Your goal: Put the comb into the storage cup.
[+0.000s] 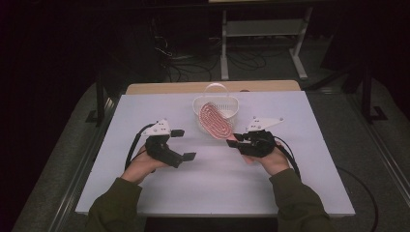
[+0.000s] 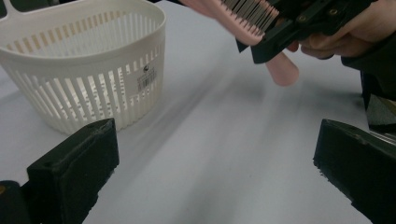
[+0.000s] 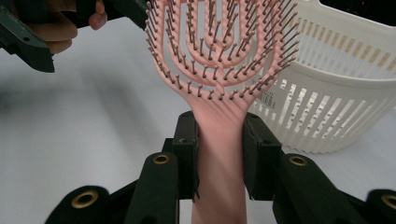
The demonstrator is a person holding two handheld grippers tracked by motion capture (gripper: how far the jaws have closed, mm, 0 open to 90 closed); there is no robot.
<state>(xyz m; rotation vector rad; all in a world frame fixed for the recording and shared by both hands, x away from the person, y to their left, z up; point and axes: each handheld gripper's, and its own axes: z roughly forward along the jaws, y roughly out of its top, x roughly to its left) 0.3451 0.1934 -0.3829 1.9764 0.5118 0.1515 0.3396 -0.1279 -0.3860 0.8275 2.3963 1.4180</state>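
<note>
Hairbrush (image 1: 215, 120) – pink, lifted off the white table (image 1: 290, 193) in the high view, its head over the near rim of the white basket (image 1: 216, 104), just ahead of the right gripper (image 1: 235, 140); the left gripper (image 1: 185, 144) stands well apart, jaws spread. Left gripper view: nothing between its wide jaws; basket (image 2: 93, 70) ahead-left, hairbrush (image 2: 261, 28) ahead-right. Right gripper view: both jaws pinch the hairbrush handle (image 3: 219, 154) – bristles face the camera.

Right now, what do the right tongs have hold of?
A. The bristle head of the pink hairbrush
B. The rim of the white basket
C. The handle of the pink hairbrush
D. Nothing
C: in the right gripper view the right tongs clamp the pink hairbrush by its handle, beside the white basket.
</note>
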